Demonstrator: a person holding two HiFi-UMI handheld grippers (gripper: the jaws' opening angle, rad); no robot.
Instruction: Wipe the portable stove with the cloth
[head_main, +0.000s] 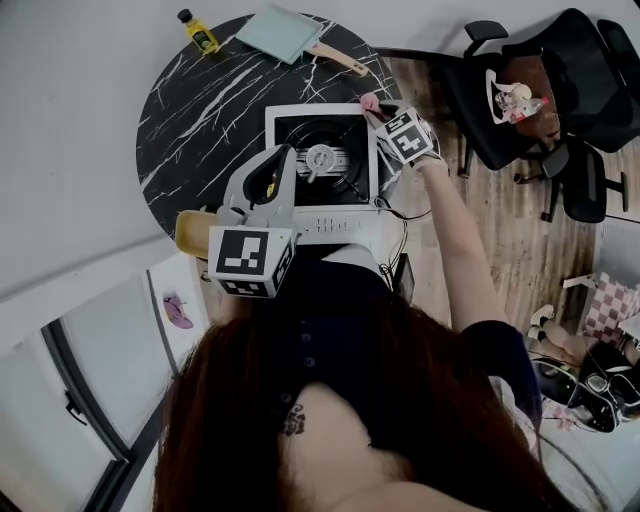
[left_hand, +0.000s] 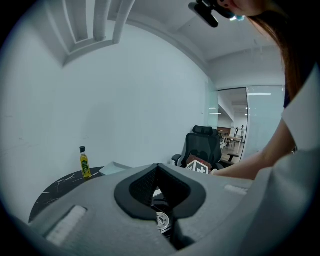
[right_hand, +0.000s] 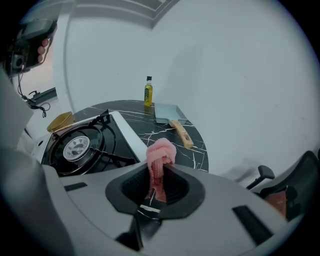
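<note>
the portable stove (head_main: 286, 113) sits near the middle of a round black marbled surface (head_main: 200, 110), its white body framing a black burner (head_main: 320, 158).

the right gripper (head_main: 383, 118) is at the stove's far right corner. its jaws are narrow and clamped on a pink cloth (head_main: 370, 102). in the right gripper view the cloth (right_hand: 161, 151) bunches up out of the gripper (right_hand: 158, 166), over the marbled top just right of the stove's white edge (right_hand: 123, 133). whether the cloth touches the stove cannot be told.

the left gripper (head_main: 284, 160) hangs over the stove's near left part, pointing toward the burner. in the left gripper view its jaws (left_hand: 158, 168) meet at the tips with nothing between them, and the burner shows through the gap below.

beyond the stove, at the far edge of the surface, stands a small bottle of yellow oil (head_main: 200, 32). just right of it lies a pale blue flat utensil with a wooden handle (head_main: 281, 32). a tan object (head_main: 190, 231) lies beside the stove's near left corner. a black office chair (head_main: 520, 100) stands on the wooden floor well to the stove's right.
</note>
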